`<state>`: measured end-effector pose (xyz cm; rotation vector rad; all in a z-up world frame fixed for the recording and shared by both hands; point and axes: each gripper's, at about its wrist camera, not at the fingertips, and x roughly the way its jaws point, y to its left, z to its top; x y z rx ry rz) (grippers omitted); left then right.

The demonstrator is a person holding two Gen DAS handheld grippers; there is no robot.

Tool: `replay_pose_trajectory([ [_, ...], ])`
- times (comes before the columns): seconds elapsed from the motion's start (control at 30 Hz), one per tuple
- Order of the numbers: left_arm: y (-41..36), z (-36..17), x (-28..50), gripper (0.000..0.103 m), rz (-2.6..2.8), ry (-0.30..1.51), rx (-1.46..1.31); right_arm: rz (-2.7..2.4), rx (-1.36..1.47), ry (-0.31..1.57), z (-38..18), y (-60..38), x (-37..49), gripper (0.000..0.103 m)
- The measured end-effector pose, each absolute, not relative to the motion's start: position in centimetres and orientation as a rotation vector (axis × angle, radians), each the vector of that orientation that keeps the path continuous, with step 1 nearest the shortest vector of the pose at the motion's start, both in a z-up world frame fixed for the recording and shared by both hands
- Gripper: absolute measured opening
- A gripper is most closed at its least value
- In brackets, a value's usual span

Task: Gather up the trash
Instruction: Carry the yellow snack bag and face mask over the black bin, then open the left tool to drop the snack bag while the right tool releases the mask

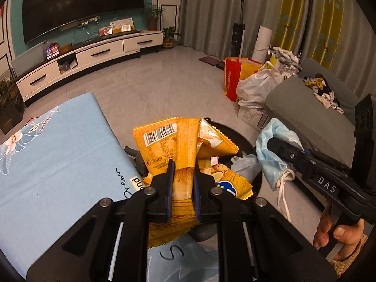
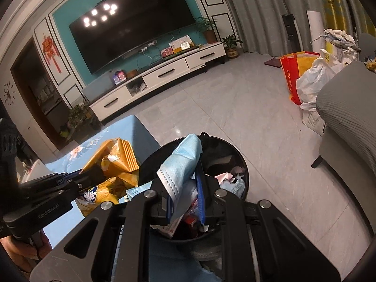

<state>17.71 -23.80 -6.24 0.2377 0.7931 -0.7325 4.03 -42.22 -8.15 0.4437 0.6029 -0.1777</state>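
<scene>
Two claws each pinch a piece of trash: the left claw [image 1: 183, 188] is pressed onto a crumpled yellow snack bag [image 1: 174, 148], the right claw [image 2: 185, 195] onto a blue face mask [image 2: 181, 164]. Both pieces hang over the round black trash bin [image 2: 237, 157], which already holds wrappers and stands just beside the blue-clothed worktop [image 1: 58, 145]. Farther off, across the tiled floor [image 2: 235, 98], a white TV cabinet [image 2: 162, 75] stands under a wall-mounted television [image 2: 131, 28].
</scene>
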Motion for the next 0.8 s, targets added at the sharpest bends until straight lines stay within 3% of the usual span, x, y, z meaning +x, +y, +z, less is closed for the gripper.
replay_pose_trajectory([
  [0.8, -29.9, -12.6, 21.0, 0.015, -0.738, 0.890, 0.392, -0.177, 0.431, 0.766, -13.4, -43.8, 10.3, 0.018],
])
